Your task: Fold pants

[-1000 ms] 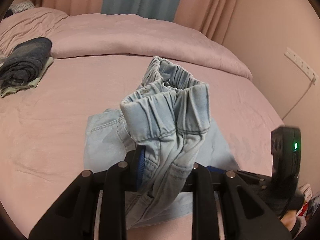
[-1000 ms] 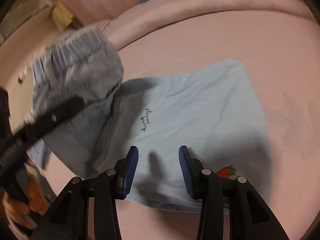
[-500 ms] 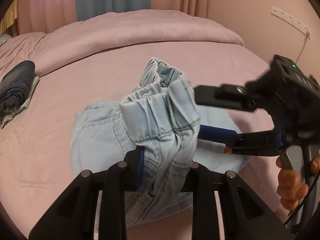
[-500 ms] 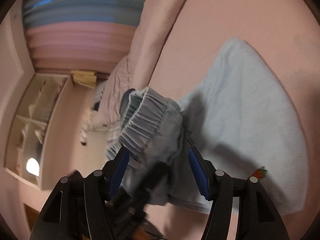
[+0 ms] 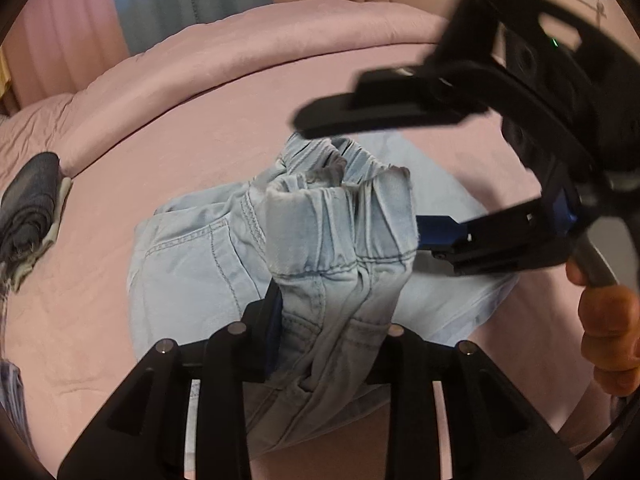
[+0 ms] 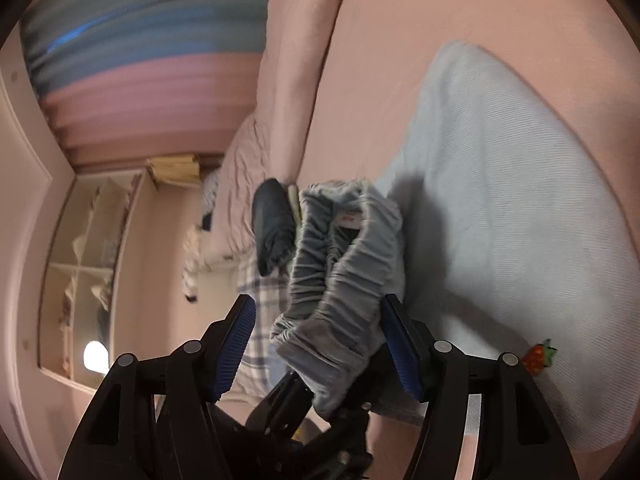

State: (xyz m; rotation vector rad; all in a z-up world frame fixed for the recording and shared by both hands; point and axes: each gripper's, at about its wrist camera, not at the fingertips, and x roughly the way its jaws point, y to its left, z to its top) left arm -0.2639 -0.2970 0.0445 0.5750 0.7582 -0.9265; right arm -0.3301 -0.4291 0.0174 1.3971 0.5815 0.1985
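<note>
At the far left of the pink bed [image 5: 120,320] lies a dark folded garment [image 5: 28,200] on a pale one, well apart from the work and apparently set aside as finished. Centre, in the left wrist view, the pants [image 5: 340,240], light blue denim with an elastic waistband, are bunched and stand upright out of the left gripper [image 5: 332,320], which pinches the gathered cloth below the waistband; its jaws are easing apart at this moment, yet the fabric between them is compressed and both pads appear to bear on it. The lower part of the pants spreads onto the bed to the left, back pocket stitching uppermost. Beneath and to the right lies a flat pale blue cloth [image 6: 500,200] with a small strawberry motif [image 6: 538,354] at its near edge, seemingly an earlier folded item serving as the base. The right gripper [image 6: 320,344] comes in from the right on its side, one finger above the waistband and one beside it; its jaws are opening, the waistband sits between them, but a gap shows at one pad, so it has no grip yet. A bare hand [image 5: 612,332] holds its handle at the right edge. Judgement: the waistband is held raised so the right gripper can take it, probably for a handover or a two-point spread.
</note>
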